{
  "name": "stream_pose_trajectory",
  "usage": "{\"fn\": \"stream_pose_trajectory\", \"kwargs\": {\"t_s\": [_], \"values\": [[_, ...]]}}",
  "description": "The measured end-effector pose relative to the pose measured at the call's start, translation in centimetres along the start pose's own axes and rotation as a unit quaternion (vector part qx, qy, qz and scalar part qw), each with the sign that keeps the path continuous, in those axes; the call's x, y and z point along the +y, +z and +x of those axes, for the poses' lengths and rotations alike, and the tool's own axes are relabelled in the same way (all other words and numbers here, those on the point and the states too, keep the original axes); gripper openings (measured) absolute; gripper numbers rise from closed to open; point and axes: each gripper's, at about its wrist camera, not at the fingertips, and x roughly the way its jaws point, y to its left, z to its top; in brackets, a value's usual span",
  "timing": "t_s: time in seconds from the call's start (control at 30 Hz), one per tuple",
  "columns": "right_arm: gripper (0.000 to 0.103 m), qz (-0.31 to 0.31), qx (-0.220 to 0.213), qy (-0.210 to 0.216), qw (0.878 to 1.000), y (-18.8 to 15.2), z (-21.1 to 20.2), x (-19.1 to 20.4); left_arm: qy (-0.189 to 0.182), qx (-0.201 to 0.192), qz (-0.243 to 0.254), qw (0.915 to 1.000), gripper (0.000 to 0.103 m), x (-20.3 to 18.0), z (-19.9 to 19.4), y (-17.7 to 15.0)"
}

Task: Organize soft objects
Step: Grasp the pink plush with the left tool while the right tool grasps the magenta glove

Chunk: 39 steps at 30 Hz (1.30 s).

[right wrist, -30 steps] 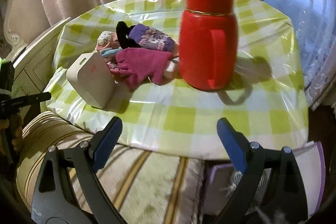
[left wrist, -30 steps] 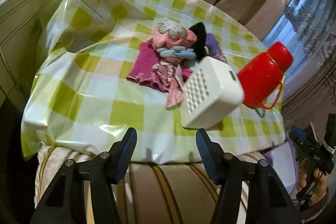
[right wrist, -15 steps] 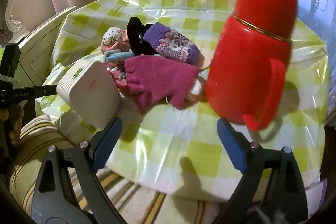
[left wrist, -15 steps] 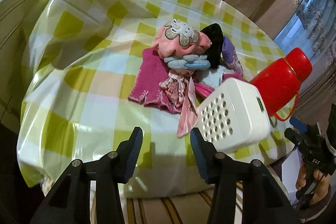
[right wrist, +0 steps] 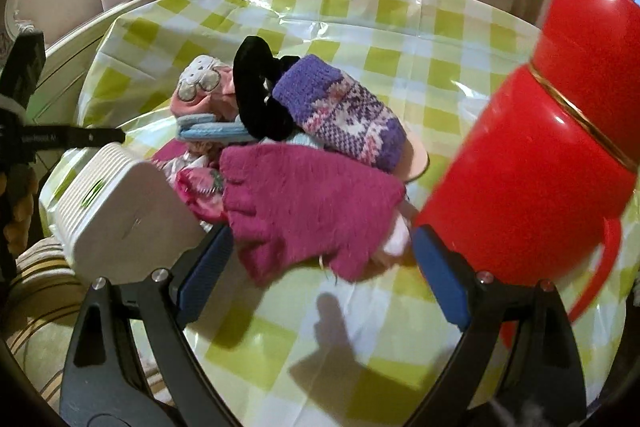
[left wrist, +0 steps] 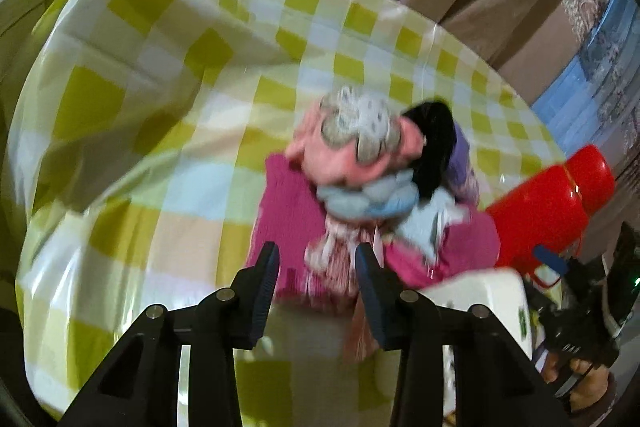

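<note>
Over the checked tablecloth (right wrist: 400, 39), both grippers agape, empty: left gripper (left wrist: 316, 267) astride patterned cloth (left wrist: 340, 259); right gripper (right wrist: 320, 251) framing magenta glove (right wrist: 304, 211). Best pinched deep, lifted slowly.

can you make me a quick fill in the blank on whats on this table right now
1. The flask to the right of the pile is ____ in colour.
2. The purple mitten lies partly on top of the ____ glove.
3. Both the left gripper and the right gripper have their fingers ____.
4. The tablecloth has a green and white ____ pattern.

Missing words: red; magenta; open; checked
</note>
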Motion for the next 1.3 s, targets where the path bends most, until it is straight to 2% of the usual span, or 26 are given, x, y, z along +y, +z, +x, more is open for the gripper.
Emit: {"fn": "stream_pose_trajectory", "kwargs": {"t_s": [0.1, 0.17, 0.23, 0.5, 0.53, 0.57, 0.6, 0.67, 0.73, 0.8, 0.83, 0.87, 0.9, 0.93, 1.0, 1.3], "values": [[0.093, -0.007, -0.004, -0.001, 1.000, 0.6, 1.2, 0.2, -0.006, -0.022, -0.001, 0.9997, 0.044, 0.1, 0.6, 1.9], [0.093, -0.012, -0.005, -0.005, 1.000, 1.0, 1.9, 0.3, -0.013, -0.028, -0.007, 0.9995, 0.057, 0.1, 1.2, 3.0], [0.093, -0.016, -0.005, -0.008, 1.000, 1.4, 2.7, 0.4, -0.021, -0.031, -0.011, 0.9992, 0.064, 0.1, 2.1, 4.2], [0.093, -0.036, 0.000, -0.009, 0.999, 1.9, 4.5, 0.7, -0.030, -0.013, 0.002, 0.9995, 0.065, -1.1, 6.6, 7.1], [0.092, -0.041, 0.002, -0.011, 0.999, 1.9, 4.8, 0.9, -0.029, -0.008, 0.008, 0.9995, 0.062, -1.2, 7.3, 7.2], [0.093, -0.043, 0.003, -0.013, 0.999, 1.9, 4.9, 1.0, -0.031, -0.006, 0.012, 0.9994, 0.043, -1.3, 7.5, 7.1], [0.092, -0.046, 0.004, -0.012, 0.999, 1.9, 5.1, 1.1, -0.031, -0.003, 0.019, 0.9993, 0.032, -1.5, 7.7, 7.0], [0.090, -0.047, 0.004, -0.010, 0.999, 2.0, 5.3, 1.1, -0.026, -0.004, 0.027, 0.9993, 0.021, -1.7, 7.7, 6.7], [0.068, -0.048, 0.006, -0.008, 0.999, 2.1, 5.5, 1.1, -0.029, -0.010, 0.031, 0.9990, 0.018, -1.7, 7.3, 6.4], [0.062, -0.052, 0.012, -0.011, 0.998, 2.2, 6.0, 1.2, -0.026, -0.018, 0.035, 0.9989, 0.017, -1.6, 6.6, 6.2], [0.053, -0.053, 0.018, -0.008, 0.998, 2.1, 6.2, 1.2, -0.028, -0.023, 0.032, 0.9988, 0.017, -1.5, 6.1, 6.1], [0.047, -0.052, 0.020, -0.009, 0.998, 2.0, 6.4, 1.2, -0.029, -0.025, 0.030, 0.9988, 0.017, -1.5, 5.8, 6.0], [0.034, -0.054, 0.017, -0.010, 0.998, 2.0, 6.3, 1.3, -0.028, -0.030, 0.028, 0.9988, 0.017, -1.4, 5.3, 5.9], [0.026, -0.057, 0.016, -0.010, 0.998, 2.0, 6.3, 1.3, -0.027, -0.037, 0.025, 0.9986, 0.017, -1.3, 4.7, 5.8], [0.017, -0.064, 0.012, -0.013, 0.998, 2.0, 6.0, 1.6, -0.027, -0.047, 0.020, 0.9983, 0.016, -1.0, 3.7, 5.7], [0.013, -0.050, -0.003, -0.004, 0.999, 1.6, 4.0, 1.6, -0.024, -0.085, -0.010, 0.9960, 0.016, 0.5, -0.7, 4.2]]}}
